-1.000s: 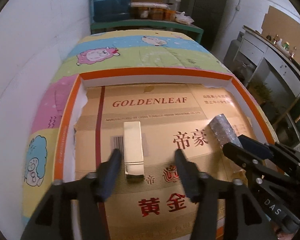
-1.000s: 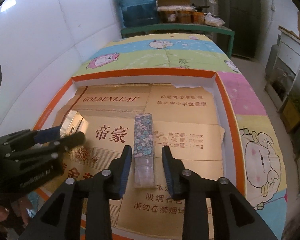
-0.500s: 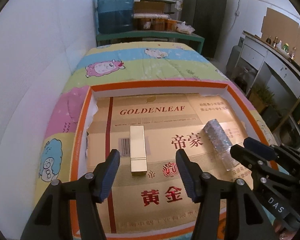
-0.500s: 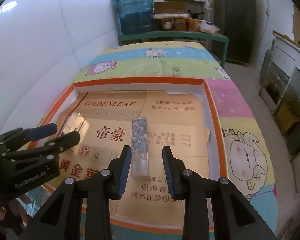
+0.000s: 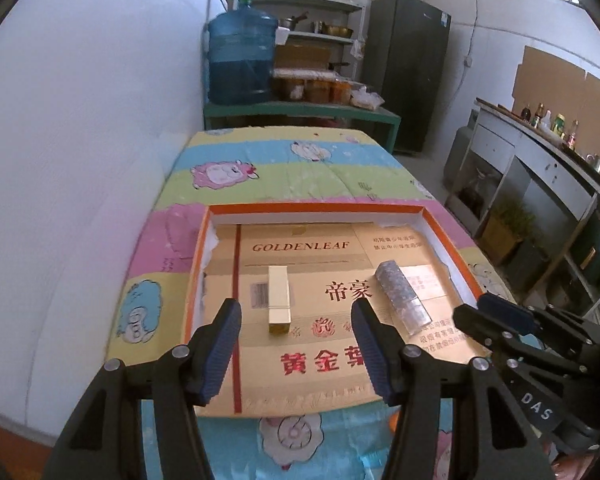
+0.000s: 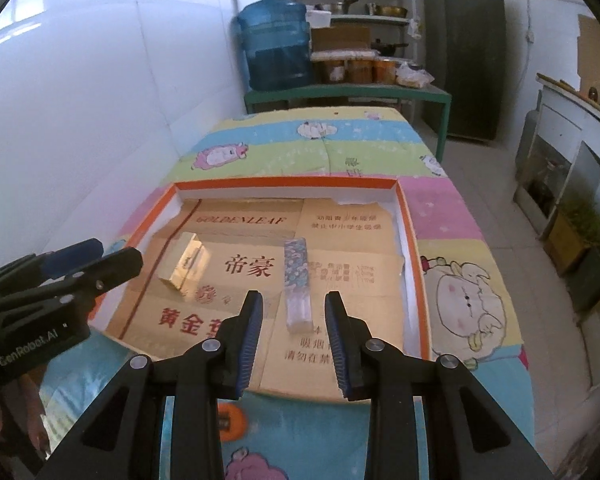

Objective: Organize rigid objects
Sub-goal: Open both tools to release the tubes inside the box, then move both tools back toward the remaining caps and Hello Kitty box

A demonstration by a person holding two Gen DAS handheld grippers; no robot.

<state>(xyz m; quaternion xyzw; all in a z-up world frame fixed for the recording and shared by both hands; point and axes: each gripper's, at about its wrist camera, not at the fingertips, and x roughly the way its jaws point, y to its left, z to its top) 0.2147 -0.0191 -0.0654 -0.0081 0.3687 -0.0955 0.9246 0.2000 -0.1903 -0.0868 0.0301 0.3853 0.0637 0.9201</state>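
Observation:
A gold box (image 5: 279,300) lies in the orange-rimmed tray (image 5: 316,209) on printed cardboard, left of centre. A floral patterned box with a clear end (image 5: 400,297) lies to its right. My left gripper (image 5: 296,312) is open and empty, held back above the tray's near edge in line with the gold box. My right gripper (image 6: 294,304) is open and empty, its fingers either side of the floral box's (image 6: 297,280) near end but pulled back. The gold box (image 6: 182,262) and the left gripper (image 6: 88,264) also show in the right wrist view.
The tray sits on a table with a cartoon-print cloth (image 5: 284,164) against a white wall on the left. A blue water jug (image 5: 240,60) and jars stand on a green bench behind. A dark cabinet (image 5: 408,68) and a counter (image 5: 540,152) are at the right.
Both grippers have pulled back and up from the tray, away from the boxes. The right gripper's jaws have opened wider. Both boxes lie where they were.

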